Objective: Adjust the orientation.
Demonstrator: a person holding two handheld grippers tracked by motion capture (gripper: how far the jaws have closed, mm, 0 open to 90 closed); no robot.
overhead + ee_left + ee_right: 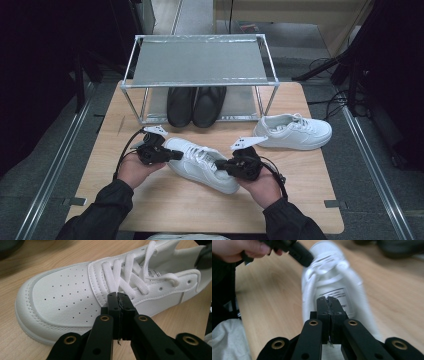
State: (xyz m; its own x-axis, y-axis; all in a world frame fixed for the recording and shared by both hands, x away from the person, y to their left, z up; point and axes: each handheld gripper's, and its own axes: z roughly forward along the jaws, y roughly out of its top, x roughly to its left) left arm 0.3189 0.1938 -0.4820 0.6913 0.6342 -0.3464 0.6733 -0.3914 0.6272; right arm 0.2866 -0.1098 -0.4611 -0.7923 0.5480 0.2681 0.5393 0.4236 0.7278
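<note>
We have the near white sneaker lying on the desk between our two hands, toe toward the left gripper and heel opening toward the right gripper. In the left gripper view the jaws stand pressed together with nothing between them, their tips right at the side of the shoe by the laces. In the right gripper view the jaws are likewise together and empty, aimed at the heel end; that picture is blurred, so we cannot say whether they touch the collar or hover just short of it.

The second white sneaker sits apart to the right, and a black pair occupies the lower level of the metal rack behind.

The risk we see is this: with both sets of jaws shut, we are only nudging the shoe, not holding it. A push from one side could spin it on the smooth wood or tip it onto its side. If we open to grasp, a tip could snag a loose lace loop and drag the shoe askew, and a grip on the soft collar alone might let the heavy sole swing down.
</note>
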